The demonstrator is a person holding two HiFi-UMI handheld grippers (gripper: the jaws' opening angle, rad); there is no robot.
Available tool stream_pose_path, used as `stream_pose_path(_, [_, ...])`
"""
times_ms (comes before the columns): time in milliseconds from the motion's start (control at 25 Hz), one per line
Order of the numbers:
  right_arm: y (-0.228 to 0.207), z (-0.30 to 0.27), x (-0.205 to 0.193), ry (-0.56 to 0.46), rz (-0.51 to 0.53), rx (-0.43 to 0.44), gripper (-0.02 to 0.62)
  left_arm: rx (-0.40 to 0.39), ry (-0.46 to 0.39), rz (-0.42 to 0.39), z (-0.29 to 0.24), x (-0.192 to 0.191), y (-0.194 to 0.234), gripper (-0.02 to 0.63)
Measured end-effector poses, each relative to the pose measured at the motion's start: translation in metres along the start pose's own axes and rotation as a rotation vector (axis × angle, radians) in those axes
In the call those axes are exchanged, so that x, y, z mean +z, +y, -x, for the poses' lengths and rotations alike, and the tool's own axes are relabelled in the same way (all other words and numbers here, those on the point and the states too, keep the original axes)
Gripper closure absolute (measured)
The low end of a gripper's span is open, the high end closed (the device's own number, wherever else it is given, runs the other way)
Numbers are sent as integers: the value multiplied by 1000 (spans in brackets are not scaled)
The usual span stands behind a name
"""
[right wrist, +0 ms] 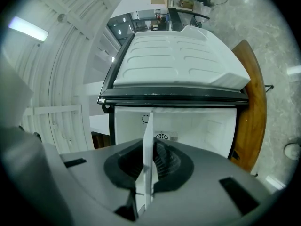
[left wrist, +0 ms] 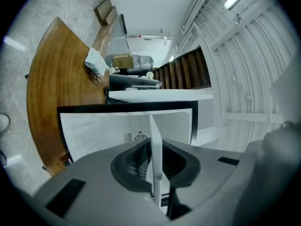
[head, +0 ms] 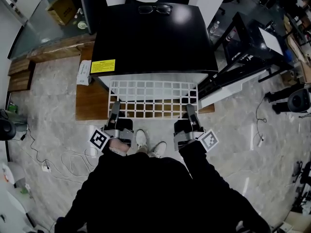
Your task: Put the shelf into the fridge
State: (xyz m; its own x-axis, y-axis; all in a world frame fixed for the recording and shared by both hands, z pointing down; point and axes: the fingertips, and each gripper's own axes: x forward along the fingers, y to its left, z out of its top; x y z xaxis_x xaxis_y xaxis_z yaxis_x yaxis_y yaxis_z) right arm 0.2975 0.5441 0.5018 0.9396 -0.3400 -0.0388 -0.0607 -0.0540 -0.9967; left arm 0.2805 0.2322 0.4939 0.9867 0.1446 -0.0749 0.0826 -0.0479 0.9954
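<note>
The one white wire shelf (head: 153, 98) lies level, its far edge at the open mouth of the black fridge (head: 153, 38) and most of it still out in front. Two grippers hold its near edge: the left gripper (head: 115, 109) and the right gripper (head: 191, 110), one near each corner, each with its jaws nearly together and clamped on the thin rim. The fridge stands on a low wooden platform (head: 90, 101) on a marble floor (head: 48, 115). One pair of glasses (head: 154, 8) lies on the fridge top.
</note>
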Motion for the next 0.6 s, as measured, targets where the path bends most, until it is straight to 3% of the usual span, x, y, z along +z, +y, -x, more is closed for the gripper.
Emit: stream_pose_path(600, [-7, -14, 7, -13, -42, -19, 565, -13, -12, 3, 5, -3, -3, 574])
